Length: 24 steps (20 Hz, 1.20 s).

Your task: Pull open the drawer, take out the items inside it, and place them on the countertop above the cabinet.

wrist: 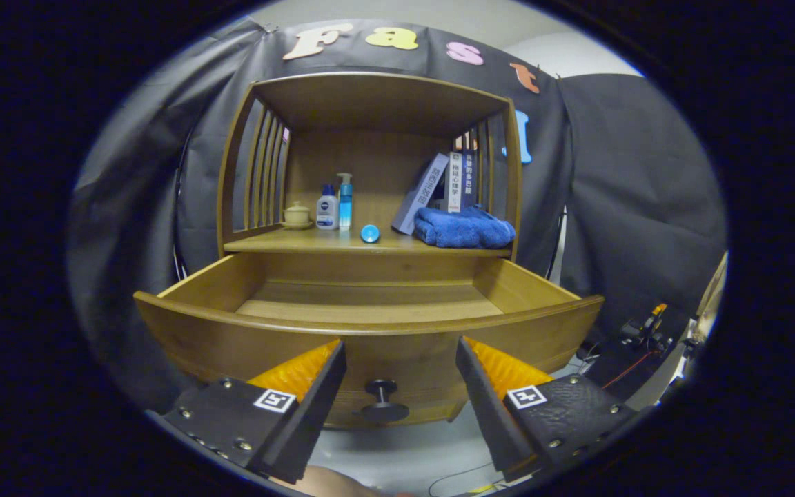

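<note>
The wooden drawer [370, 331] stands pulled out toward me, and its visible floor is bare wood. Its dark round knob [384, 400] sits on the front panel, between my two fingers and just ahead of them. My gripper [401, 355] is open, fingers spread wide on either side of the knob, touching nothing. On the countertop [287, 243] above the drawer lies a small blue round item [370, 234] near the front edge, with a folded blue towel [465, 228] to its right.
At the back left of the countertop stand a small lidded cup [297, 215], a white bottle [327, 208] and a blue pump bottle [345, 201]. Books [442, 186] lean behind the towel. Slatted side walls and a top board enclose the shelf. Cables lie on the floor at right.
</note>
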Available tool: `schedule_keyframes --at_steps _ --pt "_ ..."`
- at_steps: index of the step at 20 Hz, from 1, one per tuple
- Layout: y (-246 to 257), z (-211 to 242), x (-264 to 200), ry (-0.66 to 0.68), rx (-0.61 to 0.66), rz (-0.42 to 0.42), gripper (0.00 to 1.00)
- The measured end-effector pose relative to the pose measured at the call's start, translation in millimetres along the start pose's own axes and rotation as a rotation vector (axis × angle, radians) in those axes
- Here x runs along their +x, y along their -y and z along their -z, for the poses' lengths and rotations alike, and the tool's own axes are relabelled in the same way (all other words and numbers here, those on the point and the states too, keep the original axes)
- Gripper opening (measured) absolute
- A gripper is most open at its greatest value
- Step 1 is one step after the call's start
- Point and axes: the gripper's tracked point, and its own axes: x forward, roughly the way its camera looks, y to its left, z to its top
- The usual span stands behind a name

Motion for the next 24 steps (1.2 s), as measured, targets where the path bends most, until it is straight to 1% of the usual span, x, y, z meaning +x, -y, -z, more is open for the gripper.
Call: schedule_keyframes --at_steps 6,9,13,17,24 --pt "5 -4 11 0.003 -0.019 -0.016 0.96" --pt "-2 -8 25 -0.002 -0.005 -0.057 0.95" --pt "-18 -21 51 0.002 -0.022 -0.109 0.96" --pt "-27 -31 79 0.006 -0.048 -0.121 0.96" --pt "-32 -38 117 -0.002 -0.026 -0.122 0.96"
